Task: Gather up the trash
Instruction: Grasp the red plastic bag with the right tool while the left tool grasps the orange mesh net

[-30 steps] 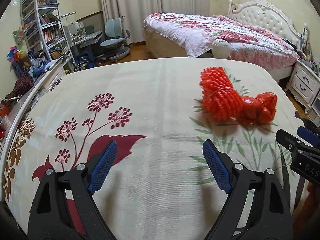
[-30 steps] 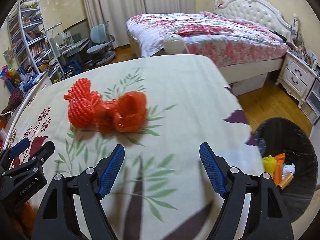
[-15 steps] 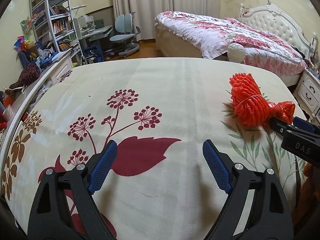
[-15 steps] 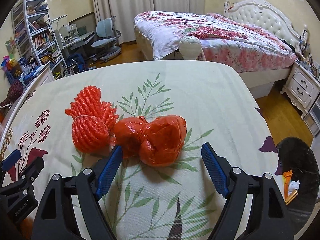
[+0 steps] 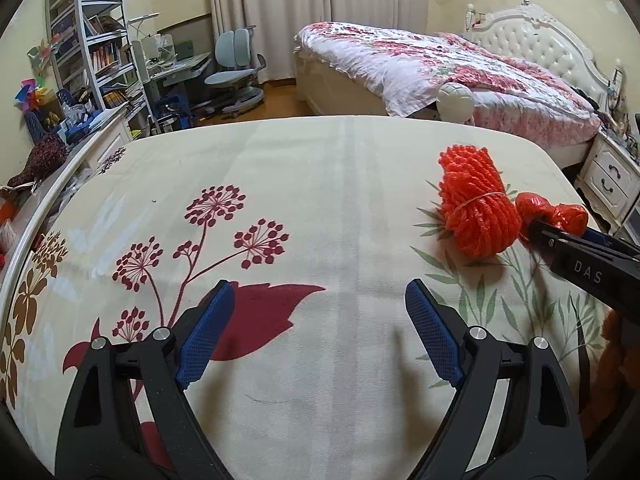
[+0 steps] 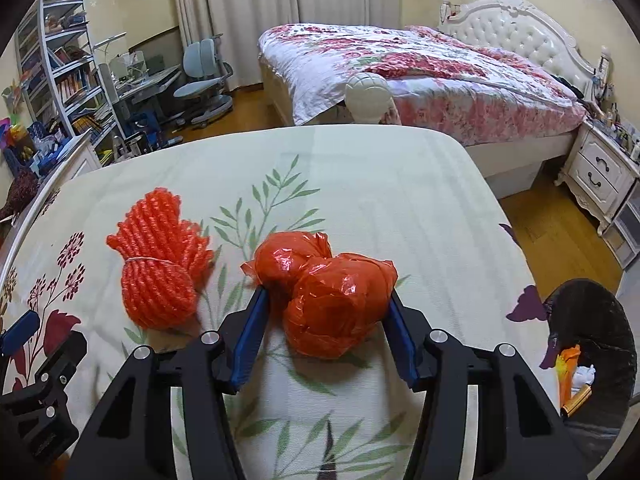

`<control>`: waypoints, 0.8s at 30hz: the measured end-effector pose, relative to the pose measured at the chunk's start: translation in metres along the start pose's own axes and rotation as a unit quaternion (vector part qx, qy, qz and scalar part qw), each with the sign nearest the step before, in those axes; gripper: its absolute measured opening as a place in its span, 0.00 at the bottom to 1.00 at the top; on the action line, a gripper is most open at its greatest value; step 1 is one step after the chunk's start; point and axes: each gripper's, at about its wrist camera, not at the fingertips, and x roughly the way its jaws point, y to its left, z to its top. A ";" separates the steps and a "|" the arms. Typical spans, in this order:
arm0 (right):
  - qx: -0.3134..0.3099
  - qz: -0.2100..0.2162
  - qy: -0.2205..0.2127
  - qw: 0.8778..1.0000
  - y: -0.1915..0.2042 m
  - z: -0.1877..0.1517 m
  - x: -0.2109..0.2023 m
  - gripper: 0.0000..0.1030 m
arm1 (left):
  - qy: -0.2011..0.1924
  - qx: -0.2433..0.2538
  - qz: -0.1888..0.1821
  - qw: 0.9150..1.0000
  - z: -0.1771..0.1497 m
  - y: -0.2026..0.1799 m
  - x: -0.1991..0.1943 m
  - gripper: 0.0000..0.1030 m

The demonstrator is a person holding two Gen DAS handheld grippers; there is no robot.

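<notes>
1. The right tongs (image 6: 326, 336) are around the red plastic bag (image 6: 324, 300). Both blue pads touch its sides, so they look closed on it. The bag rests on the flowery bed cover (image 6: 400, 208), not lifted yet.
2. The left tongs (image 5: 316, 340) are wide open and hold nothing. They hang over the cover, to the left of the trash.
3. Just left of the bag lies a red net bundle (image 6: 160, 272), tied with a string. It lies close beside the bag; I cannot tell if they touch.
4. Low on the right, off the bed, stands a black trash bin (image 6: 600, 312). Some small trash is already inside it.
5. So part of the job looks done. I think the bag goes in the bin next, then the net bundle.
</notes>
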 end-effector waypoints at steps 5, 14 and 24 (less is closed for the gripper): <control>0.024 -0.020 -0.003 1.000 -0.026 -0.003 -0.004 0.53 | -0.008 0.014 -0.029 0.999 0.004 -0.024 -0.001 0.83; 0.038 -0.017 -0.003 0.999 -0.042 -0.009 -0.008 0.53 | -0.018 0.043 -0.046 0.998 0.017 -0.068 0.009 0.83; 0.041 -0.006 -0.001 0.999 -0.047 -0.004 -0.003 0.53 | -0.012 0.042 -0.051 0.998 0.034 -0.087 0.027 0.83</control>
